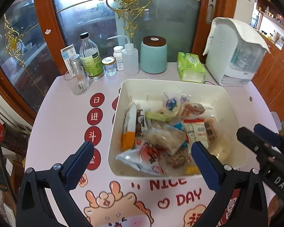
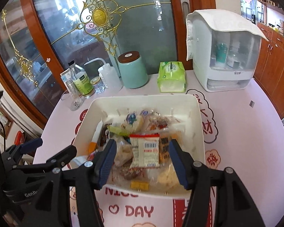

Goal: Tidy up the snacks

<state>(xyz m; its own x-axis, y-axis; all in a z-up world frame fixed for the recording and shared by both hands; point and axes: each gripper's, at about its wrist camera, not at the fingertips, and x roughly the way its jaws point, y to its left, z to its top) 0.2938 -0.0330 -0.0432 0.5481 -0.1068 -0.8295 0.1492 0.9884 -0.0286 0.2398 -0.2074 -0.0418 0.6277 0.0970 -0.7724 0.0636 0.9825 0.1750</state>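
**A:** ok so where are we at? We've got the white bin [image 1: 179, 84] sitting mid-desk on the pink printed desk [image 1: 62, 113], and the snacks [image 1: 161, 130] are all piled inside it, mostly toward the near and left part of the bin.

**B:** yep, same from our right wrist view. The bin [image 2: 196, 117] is right in front of us, and the red-and-white packet [image 2: 144, 151] with the barcode lies on top of the heap, next to a brown-labelled one just to its right.

**A:** grippers? Our left gripper [image 1: 142, 162] has its jaws wide apart, nothing between them, hovering over the near edge of the bin. One blue pad sits over the desk left of the bin, the other over the bin's near right part.

**B:** the right gripper [image 2: 142, 162] is also spread apart and not clamped on anything. It hangs over the near rim, with the barcode packet showing between the two pads. Can't tell if it's touching any wrapper.

**A:** far side of the desk we see a teal canister [image 1: 153, 55], a green tissue pack [image 1: 191, 68] to its right, a white cabinet [image 1: 234, 56] with a cloth on top at far right, and some bottles [image 1: 90, 56] plus a glass [image 1: 79, 83] at far left.
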